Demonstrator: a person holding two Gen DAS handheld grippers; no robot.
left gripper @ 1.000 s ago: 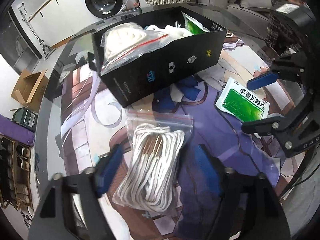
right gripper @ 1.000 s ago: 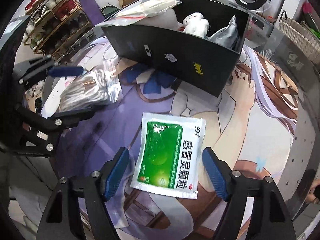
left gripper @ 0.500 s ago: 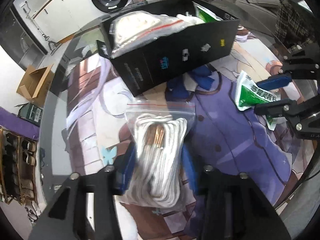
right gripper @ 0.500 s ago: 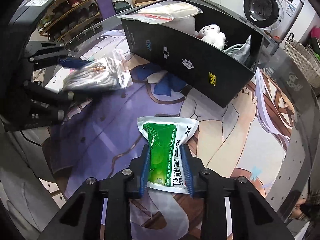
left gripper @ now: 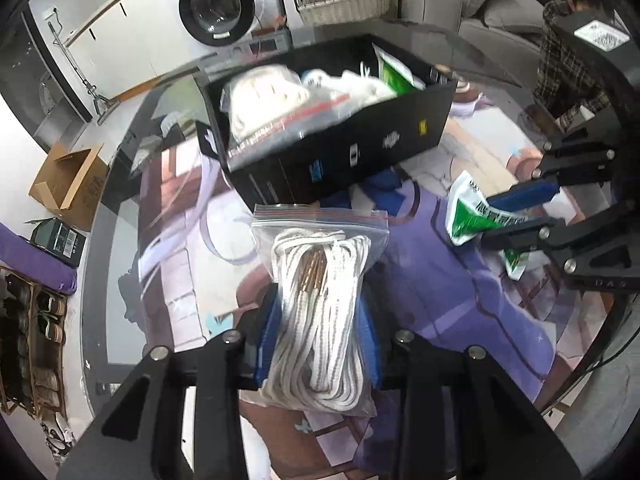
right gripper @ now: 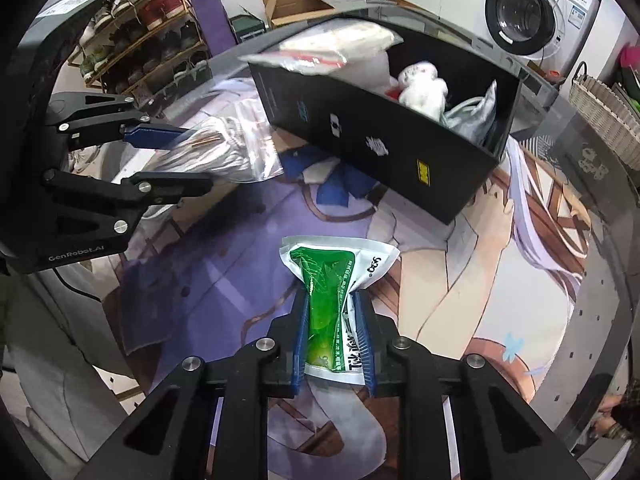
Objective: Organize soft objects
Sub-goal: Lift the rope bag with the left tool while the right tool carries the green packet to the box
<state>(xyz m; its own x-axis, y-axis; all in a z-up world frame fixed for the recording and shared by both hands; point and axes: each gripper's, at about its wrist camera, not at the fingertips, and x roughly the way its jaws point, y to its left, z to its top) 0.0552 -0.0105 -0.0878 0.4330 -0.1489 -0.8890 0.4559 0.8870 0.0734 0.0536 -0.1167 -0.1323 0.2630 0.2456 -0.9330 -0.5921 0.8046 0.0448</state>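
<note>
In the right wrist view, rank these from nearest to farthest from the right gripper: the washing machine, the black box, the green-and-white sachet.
1. Green-and-white sachet: pinched in the right gripper, bottom centre.
2. Black box: on the table beyond the sachet, upper centre.
3. Washing machine: behind the table, top right corner.

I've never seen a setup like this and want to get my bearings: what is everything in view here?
Box: one, black, on the table, holding soft items.
Bag of white cord: one, clear zip bag, between the left fingers, which are closing on it.
Sachet: one, green and white, pinched by the right fingers.
Plush toy: one, white, inside the box.
Washing machine: one, white, behind the table.
Wicker basket: one, beige, on the floor.
Left gripper: black, blue pads.
Right gripper: black, blue pads.
</note>
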